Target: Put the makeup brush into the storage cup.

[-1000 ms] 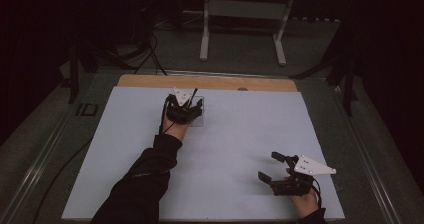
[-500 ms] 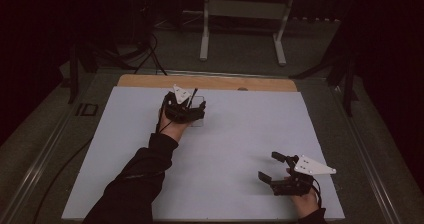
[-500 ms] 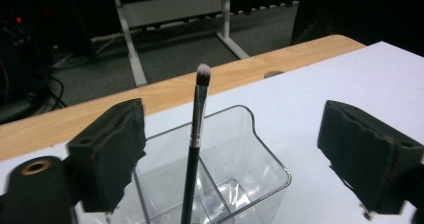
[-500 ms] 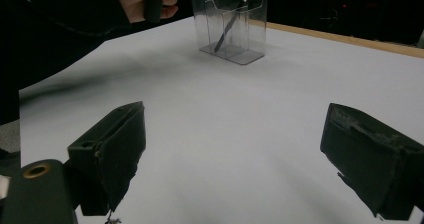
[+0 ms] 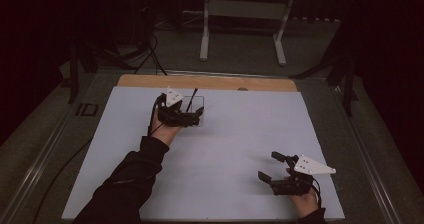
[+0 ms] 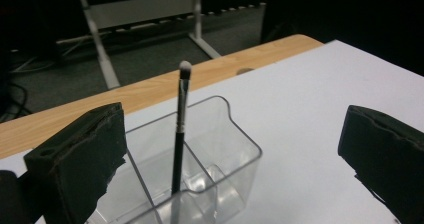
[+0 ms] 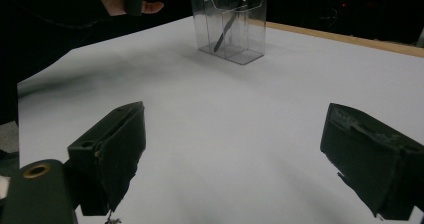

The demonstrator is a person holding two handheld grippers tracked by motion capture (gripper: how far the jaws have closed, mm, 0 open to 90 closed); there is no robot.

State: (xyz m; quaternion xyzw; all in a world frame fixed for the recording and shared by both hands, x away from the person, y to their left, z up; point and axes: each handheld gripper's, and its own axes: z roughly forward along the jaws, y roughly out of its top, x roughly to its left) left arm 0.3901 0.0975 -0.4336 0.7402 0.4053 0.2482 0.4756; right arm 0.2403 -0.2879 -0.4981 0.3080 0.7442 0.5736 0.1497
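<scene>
1. A slim black-handled makeup brush with a silver ferrule and a pale bristle tip [image 6: 179, 134] stands inside a clear plastic organiser box with inner dividers [image 6: 220, 154]. Its long axis runs nearly upright, bristle end up and handle end down on the box floor.
2. In the right gripper view the brush [image 7: 231, 19] leans noticeably: its foot sits low in the box and its upper part slants out over the rim. In the high view its top tips toward the far edge of the table [image 5: 192, 98].
3. The box [image 5: 192, 106] sits on the white sheet covering the table [image 5: 240, 134], toward the far left part, close to the bare wooden strip along the far edge [image 5: 210, 82].
4. The left gripper [image 5: 192, 116] hovers just on the near side of the box. Its black jaws have just been opening and now stand spread wide; in the left gripper view the brush and box show between them, farther off, with neither pad touching either.
5. The right gripper [image 5: 272, 168] is well apart from the box, near the table's near right corner, above the sheet. Its jaws are spread too, with bare sheet between them.
6. Beyond the table, a grey metal stand [image 5: 245, 14] rests on the dark floor.
</scene>
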